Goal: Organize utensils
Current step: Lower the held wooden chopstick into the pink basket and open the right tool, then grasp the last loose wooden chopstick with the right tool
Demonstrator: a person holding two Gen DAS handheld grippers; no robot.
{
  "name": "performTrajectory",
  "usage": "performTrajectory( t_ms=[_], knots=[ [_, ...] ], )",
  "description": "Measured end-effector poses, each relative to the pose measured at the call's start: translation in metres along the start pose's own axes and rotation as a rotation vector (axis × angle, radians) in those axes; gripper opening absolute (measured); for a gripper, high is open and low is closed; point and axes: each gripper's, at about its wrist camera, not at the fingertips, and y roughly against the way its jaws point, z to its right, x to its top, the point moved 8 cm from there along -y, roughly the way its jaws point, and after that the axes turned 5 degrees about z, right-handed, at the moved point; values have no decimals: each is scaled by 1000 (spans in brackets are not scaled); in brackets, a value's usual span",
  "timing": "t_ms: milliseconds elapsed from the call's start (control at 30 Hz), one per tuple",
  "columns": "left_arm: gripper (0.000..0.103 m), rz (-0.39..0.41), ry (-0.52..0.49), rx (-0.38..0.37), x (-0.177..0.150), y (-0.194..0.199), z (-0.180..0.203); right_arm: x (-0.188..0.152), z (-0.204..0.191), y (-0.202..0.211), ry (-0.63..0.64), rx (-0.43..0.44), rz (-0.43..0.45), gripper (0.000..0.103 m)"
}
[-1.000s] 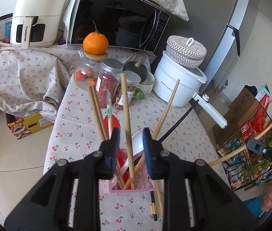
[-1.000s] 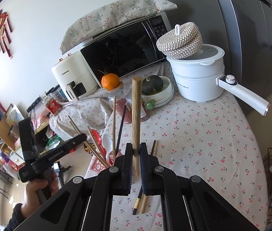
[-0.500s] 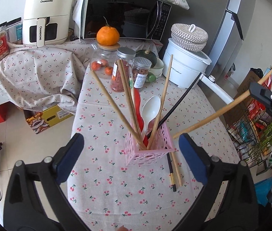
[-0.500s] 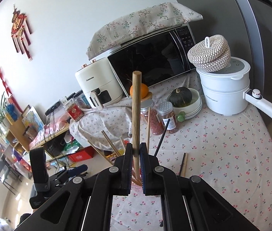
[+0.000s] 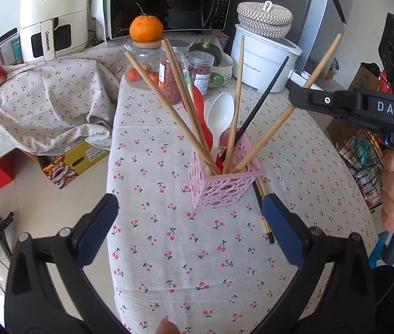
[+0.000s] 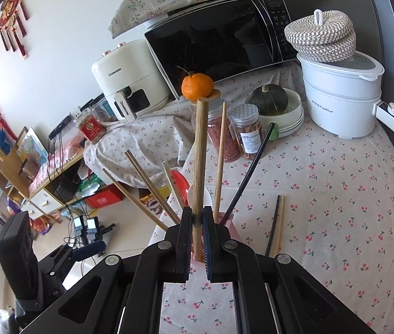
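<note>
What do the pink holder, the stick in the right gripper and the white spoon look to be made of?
Pink holder: likely moulded plastic, with uniform colour and a cut-out lattice of round holes.
Chopstick in the right gripper: probably bamboo or wood, matte tan with lengthwise grain.
White spoon: smooth, slightly glossy; plastic or melamine, possibly ceramic.

"CHANGHONG" is printed across the top of the cream air fryer and again down its handle, far ahead and to the left of the left tongs. "DAS" in white letters marks the black arm of the right tongs, off to the right. The white cooking pot, ahead and right of the right tongs, carries the word "Royalstar". Jar labels and microwave markings are too small to read.
</note>
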Motion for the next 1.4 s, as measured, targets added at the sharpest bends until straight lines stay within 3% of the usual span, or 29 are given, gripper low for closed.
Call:
performTrajectory(
  t_ms=[433, 667, 700, 833, 1067, 1400],
  knots=[
    [102, -22, 1, 7, -6, -8, 3, 10, 18, -7, 0, -78, 30, 8],
    [102, -25, 5, 15, -8, -11, 2, 3, 12, -21, 16, -30, 9, 9],
    [102, -25, 8, 15, -8, -11, 2, 2, 14, -24, 6, -20, 5, 12],
    [102, -11, 33, 24, -6, -10, -1, 4, 27, -19, -27, -36, 27, 58],
    [103, 16, 89, 32, -4, -9, -7, 16, 37, 17, -62, -25, 129, 74],
    [103, -18, 82, 65, -15, -25, -3, -30, 94, -24, -43, -214, -51, 75]
  ],
)
